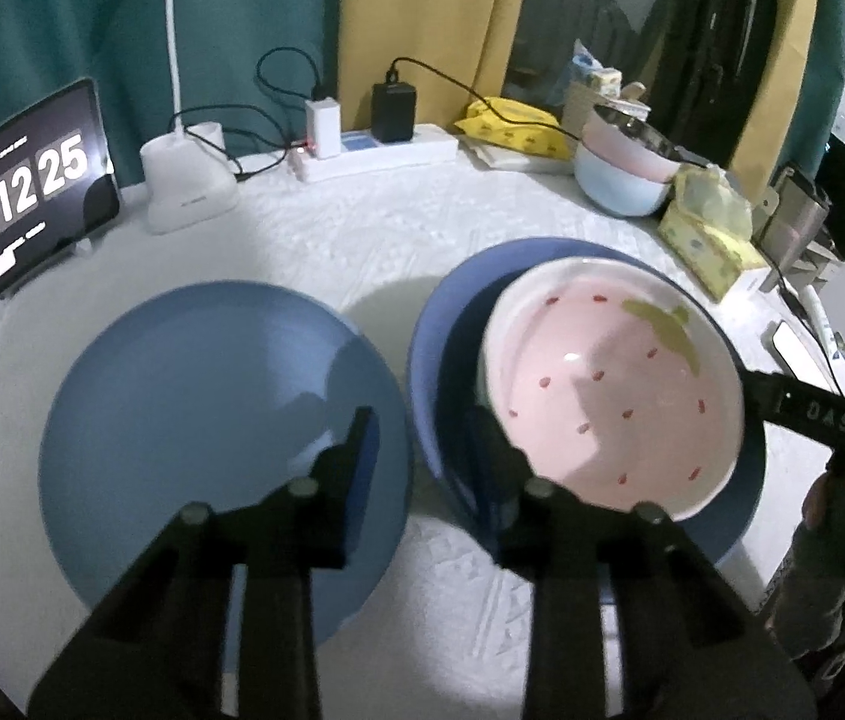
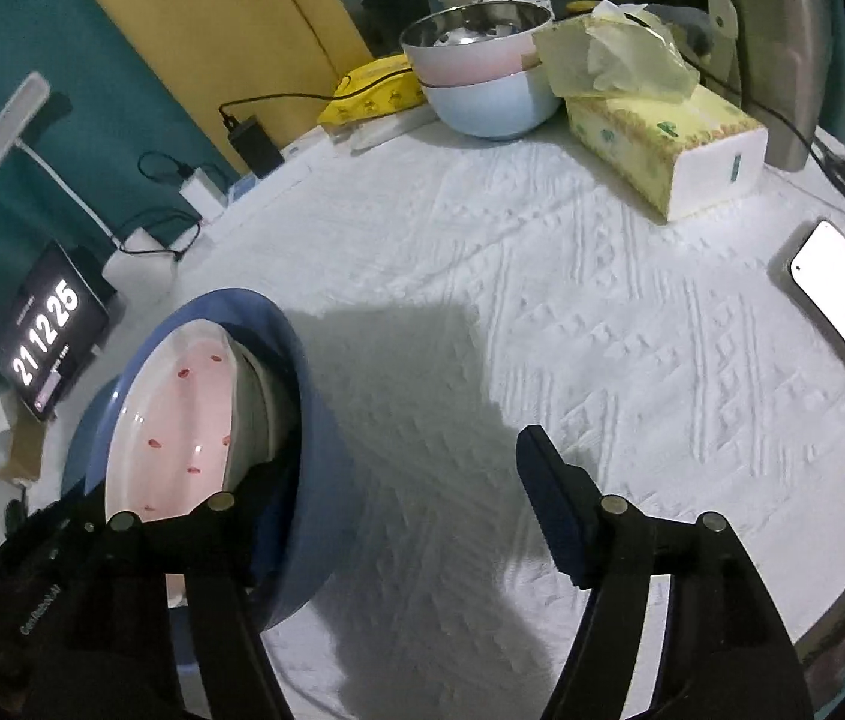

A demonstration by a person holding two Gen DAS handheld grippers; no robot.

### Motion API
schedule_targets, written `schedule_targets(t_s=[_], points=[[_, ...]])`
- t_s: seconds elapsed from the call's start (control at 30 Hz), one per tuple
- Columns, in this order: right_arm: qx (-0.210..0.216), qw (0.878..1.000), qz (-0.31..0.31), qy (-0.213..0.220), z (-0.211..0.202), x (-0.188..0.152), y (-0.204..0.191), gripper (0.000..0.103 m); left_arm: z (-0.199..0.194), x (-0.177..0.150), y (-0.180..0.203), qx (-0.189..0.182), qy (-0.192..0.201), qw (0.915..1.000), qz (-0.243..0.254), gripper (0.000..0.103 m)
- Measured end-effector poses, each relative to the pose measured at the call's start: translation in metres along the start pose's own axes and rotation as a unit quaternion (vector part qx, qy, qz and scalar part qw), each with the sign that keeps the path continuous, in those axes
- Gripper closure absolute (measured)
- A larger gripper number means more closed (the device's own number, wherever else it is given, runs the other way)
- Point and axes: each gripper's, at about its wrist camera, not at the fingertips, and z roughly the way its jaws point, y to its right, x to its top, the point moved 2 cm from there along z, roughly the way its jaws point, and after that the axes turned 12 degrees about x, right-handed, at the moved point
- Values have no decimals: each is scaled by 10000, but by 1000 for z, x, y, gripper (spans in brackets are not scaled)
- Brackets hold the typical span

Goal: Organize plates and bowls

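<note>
The left gripper (image 1: 422, 438) hangs nearest the camera with its jaws spread, one finger over the light blue plate (image 1: 182, 420) and the other over the near rim of the dark blue bowl (image 1: 428, 348); neither finger clearly pinches anything. The pink strawberry bowl (image 1: 614, 384) sits tilted inside that dark blue bowl, just right of the plate on the white tablecloth (image 1: 362, 228). The right gripper (image 2: 398, 480) also stands wide apart, its left finger at the dark blue bowl's rim, its right finger over bare cloth; from the left wrist view its finger reaches the pink bowl's far edge and bears the letters "DAS". A phone (image 2: 842, 294) lies at the right table edge. Farther back stand a tissue box (image 2: 668, 138), stacked pastel bowls (image 2: 482, 90) topped by a steel one, a yellow packet (image 1: 512, 126), a power strip (image 1: 386, 156) with chargers, a white lamp base (image 1: 188, 186), and a tablet (image 1: 26, 192) reading "21 12 25".
</note>
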Motion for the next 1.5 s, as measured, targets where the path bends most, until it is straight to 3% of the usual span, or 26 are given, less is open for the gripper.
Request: schedule_targets(t_s=[0.2, 0.33, 0.37, 0.93, 1.5], points=[[-10, 9995, -283, 134, -2, -3, -17, 60, 0, 2, 3, -114, -29, 9999, -48, 85], [67, 9985, -508, 192, -1, -4, -30, 90, -4, 0, 5, -117, 18, 9999, -60, 89], [84, 9978, -619, 207, 0, -5, -35, 93, -4, 0, 6, -88, 32, 9999, -45, 89], [-189, 9964, -792, 253, -10, -10, -44, 93, -9, -2, 8, -203, 33, 9998, 6, 90], [-243, 9937, -937, 559, -35, -2, -60, 93, -30, 9, 9, -279, 293, 9992, 4, 90]])
